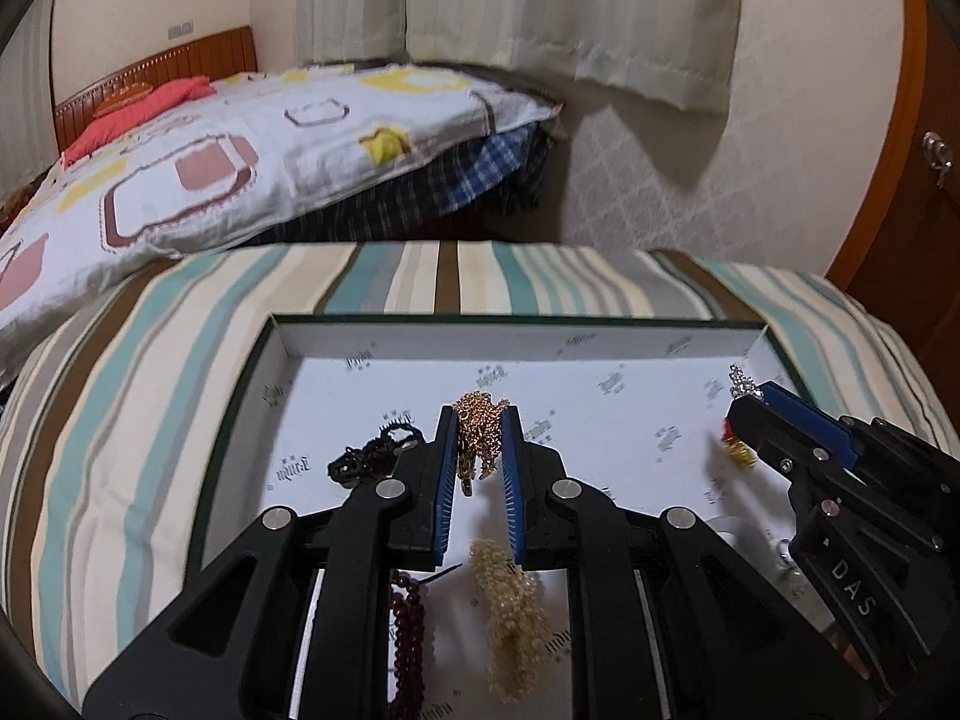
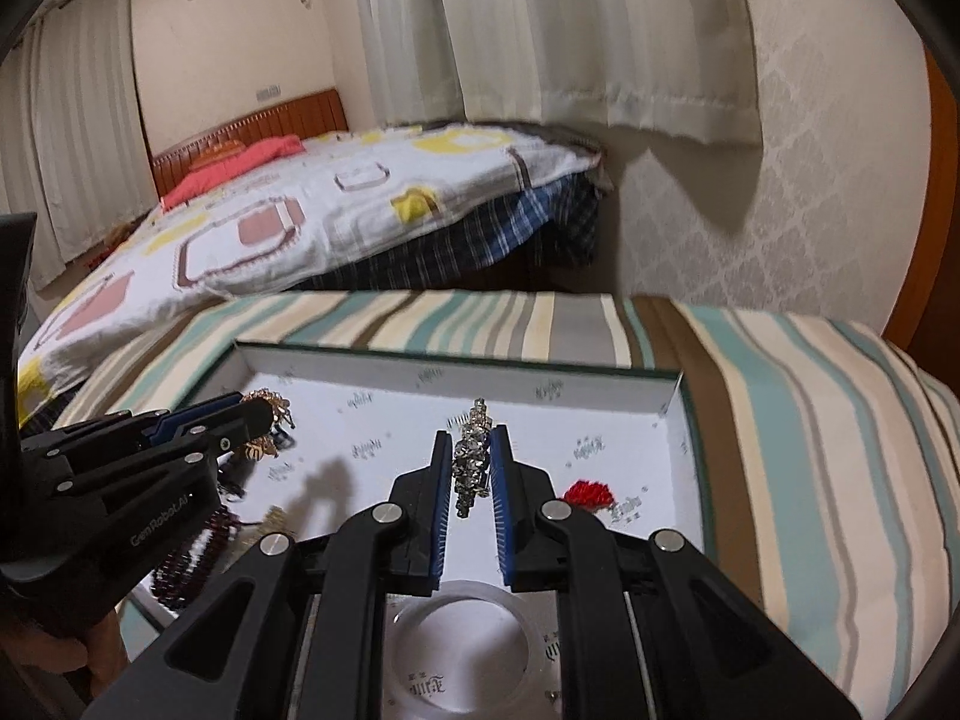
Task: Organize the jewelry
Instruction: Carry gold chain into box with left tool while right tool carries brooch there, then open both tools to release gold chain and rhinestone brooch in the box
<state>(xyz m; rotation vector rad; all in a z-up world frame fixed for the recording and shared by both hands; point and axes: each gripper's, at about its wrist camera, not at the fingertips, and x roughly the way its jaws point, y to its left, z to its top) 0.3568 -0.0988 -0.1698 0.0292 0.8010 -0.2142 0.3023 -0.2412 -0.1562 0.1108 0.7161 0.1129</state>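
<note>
My left gripper (image 1: 478, 420) is shut on a bunched gold chain (image 1: 477, 435) that hangs between its blue pads, above the white box lid (image 1: 600, 348). My right gripper (image 2: 472, 441) is shut on a sparkly silver rhinestone piece (image 2: 471, 462) over the same box lid (image 2: 456, 360). Each gripper shows in the other view: the right gripper (image 1: 747, 396) at the right edge, the left gripper (image 2: 264, 411) at the left. On the lid's floor lie a black ornament (image 1: 366, 459), a pearly cream bracelet (image 1: 510, 618), dark red beads (image 1: 408, 618), a red tassel piece (image 2: 591, 495) and a clear bangle (image 2: 465, 642).
The lid rests on a striped cushion (image 1: 150, 390). Behind it is a bed with a patterned quilt (image 1: 240, 150), a wooden headboard (image 1: 180, 60) and curtains (image 1: 540, 12). A wooden door (image 1: 918, 150) stands at the right. A person's hand (image 2: 54, 654) grips the left tool.
</note>
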